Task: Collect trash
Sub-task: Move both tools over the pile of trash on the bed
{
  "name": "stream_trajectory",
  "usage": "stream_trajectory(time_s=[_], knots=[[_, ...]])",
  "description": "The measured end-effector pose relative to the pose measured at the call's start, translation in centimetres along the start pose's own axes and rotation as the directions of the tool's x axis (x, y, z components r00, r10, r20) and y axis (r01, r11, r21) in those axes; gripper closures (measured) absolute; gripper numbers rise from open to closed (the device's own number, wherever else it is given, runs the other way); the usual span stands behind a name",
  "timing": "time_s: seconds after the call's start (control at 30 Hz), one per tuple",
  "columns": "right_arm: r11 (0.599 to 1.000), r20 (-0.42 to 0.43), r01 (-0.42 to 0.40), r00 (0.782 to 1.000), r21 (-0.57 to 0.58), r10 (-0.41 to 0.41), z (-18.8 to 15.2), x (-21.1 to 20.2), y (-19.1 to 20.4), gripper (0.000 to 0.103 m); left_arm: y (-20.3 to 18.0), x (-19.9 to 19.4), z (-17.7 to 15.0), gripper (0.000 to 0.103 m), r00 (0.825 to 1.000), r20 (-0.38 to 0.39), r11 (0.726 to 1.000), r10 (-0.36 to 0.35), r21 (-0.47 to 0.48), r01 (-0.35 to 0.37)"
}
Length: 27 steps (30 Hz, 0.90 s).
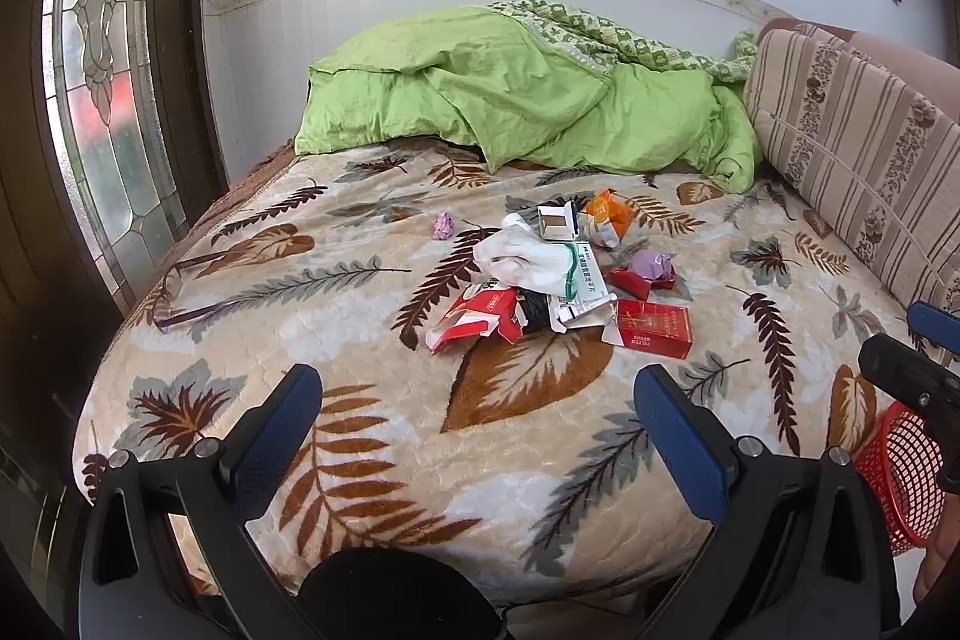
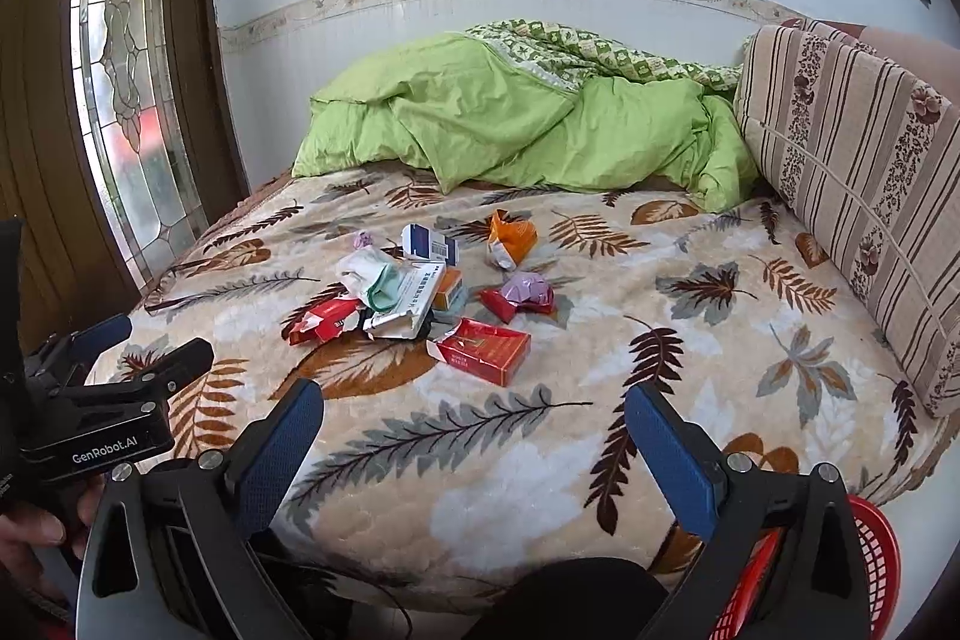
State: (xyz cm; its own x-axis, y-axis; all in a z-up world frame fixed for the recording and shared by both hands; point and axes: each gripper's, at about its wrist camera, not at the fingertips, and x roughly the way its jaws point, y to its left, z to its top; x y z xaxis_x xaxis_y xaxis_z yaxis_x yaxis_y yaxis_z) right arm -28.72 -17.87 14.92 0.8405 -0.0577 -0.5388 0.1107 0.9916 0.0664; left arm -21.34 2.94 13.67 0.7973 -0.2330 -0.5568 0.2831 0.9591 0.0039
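A heap of trash lies mid-bed on the leaf-print blanket: a red cigarette box (image 1: 654, 327) (image 2: 487, 349), a torn red packet (image 1: 474, 319) (image 2: 324, 319), a crumpled white bag (image 1: 528, 262) (image 2: 372, 274), an orange wrapper (image 1: 609, 217) (image 2: 510, 235), a purple wad (image 1: 651, 265) (image 2: 528, 291) and a small pink scrap (image 1: 443, 225). My left gripper (image 1: 477, 412) hovers open over the near blanket, short of the heap. My right gripper (image 2: 474, 427) is open too, just in front of the cigarette box. A red mesh basket (image 1: 900, 472) (image 2: 864, 568) sits at the bed's near right corner.
A green duvet (image 1: 528, 100) (image 2: 522, 118) is bunched at the far end against the wall. A striped cushion (image 1: 858, 142) (image 2: 852, 160) lines the right side. A wooden door with leaded glass (image 1: 102, 58) stands left of the bed. A hand (image 2: 36, 526) holds the left gripper.
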Motion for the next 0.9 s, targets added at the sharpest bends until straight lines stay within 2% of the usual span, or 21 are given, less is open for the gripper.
stream_trajectory(time_s=[0.9], knots=[[0.999, -0.070, -0.036, 0.997, 0.037, 0.038, -0.5, 1.5, -0.2, 0.001, 0.6, 1.2, 0.0, 0.000, 0.998, -0.063, 1.000, -0.021, -0.016, 0.020]])
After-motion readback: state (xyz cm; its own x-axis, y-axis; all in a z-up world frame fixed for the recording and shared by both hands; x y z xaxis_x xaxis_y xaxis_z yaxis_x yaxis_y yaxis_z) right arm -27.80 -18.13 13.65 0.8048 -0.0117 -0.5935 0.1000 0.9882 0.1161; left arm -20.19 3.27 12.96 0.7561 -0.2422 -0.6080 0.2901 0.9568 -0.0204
